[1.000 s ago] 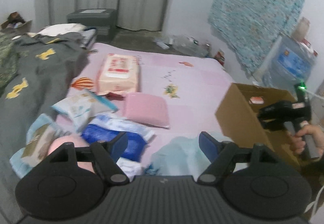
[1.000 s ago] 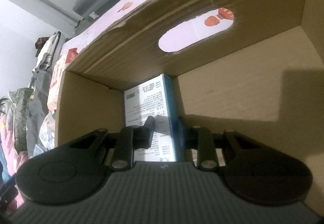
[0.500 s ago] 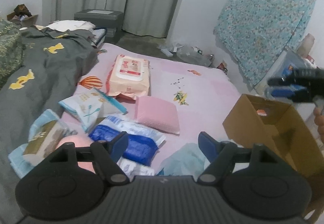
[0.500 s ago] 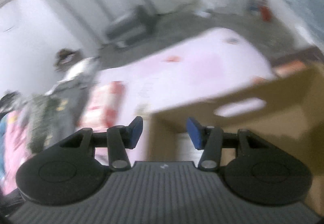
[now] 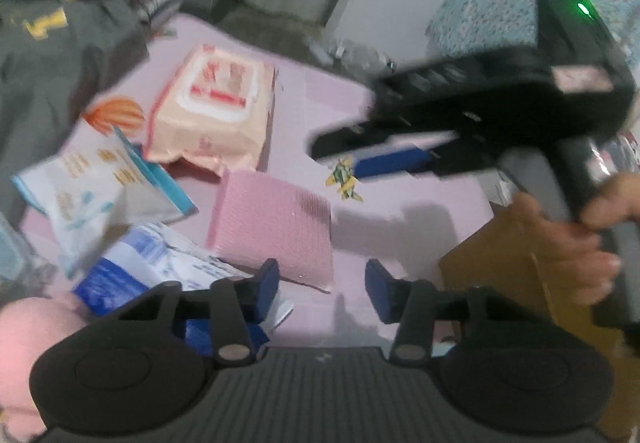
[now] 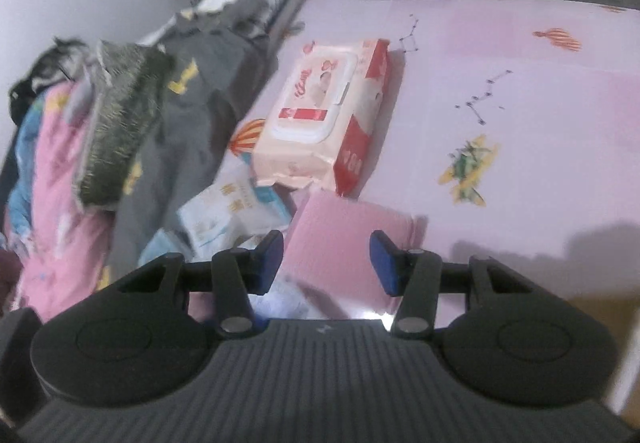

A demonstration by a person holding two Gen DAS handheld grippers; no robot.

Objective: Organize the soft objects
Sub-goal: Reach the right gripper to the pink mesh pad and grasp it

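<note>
A pink pad (image 5: 276, 227) lies on the pink mat; it also shows in the right wrist view (image 6: 344, 231). A large wet-wipes pack (image 5: 216, 107) lies beyond it, also in the right wrist view (image 6: 328, 115). White and blue soft packs (image 5: 92, 183) (image 5: 152, 263) lie to the left. My left gripper (image 5: 322, 285) is open and empty just above the pad's near edge. My right gripper (image 6: 326, 263) is open and empty above the pink pad; in the left wrist view it (image 5: 376, 155) hangs over the mat, held by a hand. The cardboard box (image 5: 508, 255) stands at the right.
A grey blanket with yellow patches (image 5: 52, 55) and heaped bedding (image 6: 60, 147) lie on the left. A pink round cushion (image 5: 24, 331) is at the near left. Curtains and a grey bin stand at the back.
My right gripper let go of the blue-white box inside the cardboard box, rose out, and swung left over the mat towards the pink pad. My left gripper moved forward and lower.
</note>
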